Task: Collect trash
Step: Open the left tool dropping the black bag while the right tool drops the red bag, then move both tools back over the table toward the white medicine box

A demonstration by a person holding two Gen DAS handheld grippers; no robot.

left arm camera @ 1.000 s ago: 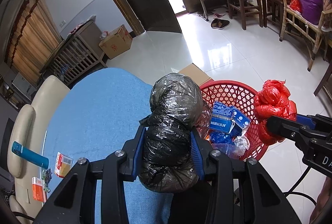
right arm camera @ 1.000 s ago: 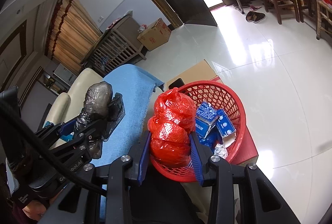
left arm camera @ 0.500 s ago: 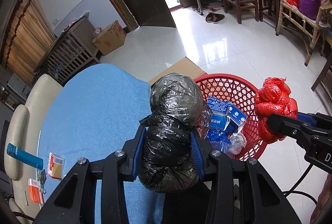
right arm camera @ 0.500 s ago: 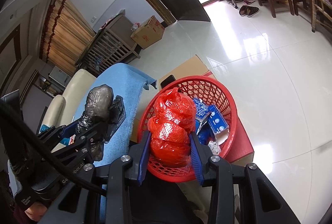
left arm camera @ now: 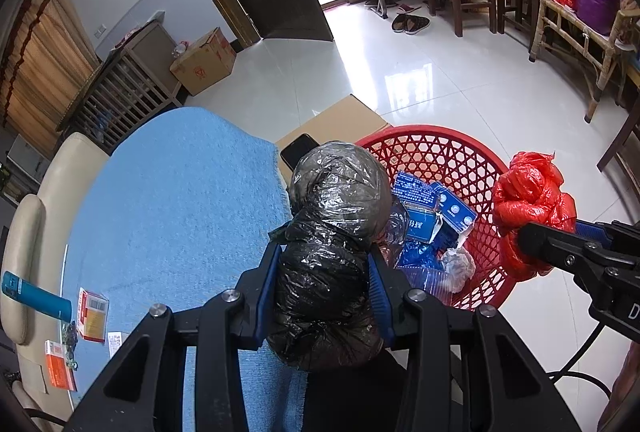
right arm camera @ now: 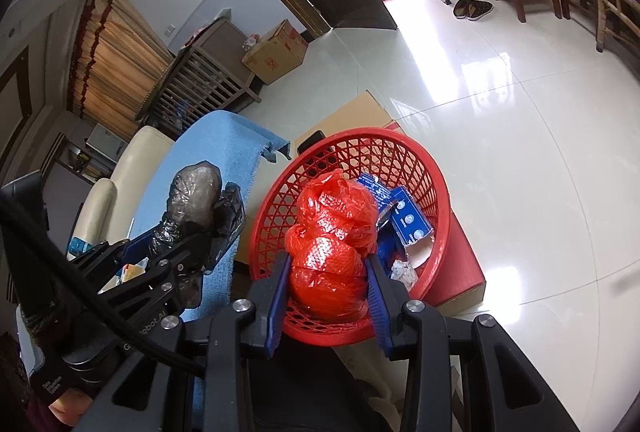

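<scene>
Trash is what we carry in both grippers: a black bag bundle (left arm camera: 328, 256) clenched in our left gripper (left arm camera: 322, 288) and a red bag bundle (right arm camera: 332, 252) clenched in our right gripper (right arm camera: 327, 292). Over the last second neither grip has altered; what has changed is our position. The red basket (right arm camera: 424, 167) has slid closer under us in both views, and the edge of the blue cloth (left arm camera: 168, 199) now lies further back on the left, so both hands have travelled toward the basket.

In the right wrist view the red bundle now hangs over the basket's near rim, above the mesh wall, with the blue cartons (right arm camera: 404, 216) and crumpled clear plastic (right arm camera: 402, 270) already lying inside beyond it. In the left wrist view the black bundle sits beside the basket's left rim, partly over the cardboard box (left arm camera: 336, 119) and a dark phone (left arm camera: 298, 149) that rests on it; whether it has cleared the rim we cannot tell.

We judge that the carry is nearly done and the drop is the step in hand. The red bundle looks ready to go in first. Small boxes (left arm camera: 92, 314) and a teal tube (left arm camera: 36, 298) lie on the cloth, and may be left to collect.
</scene>
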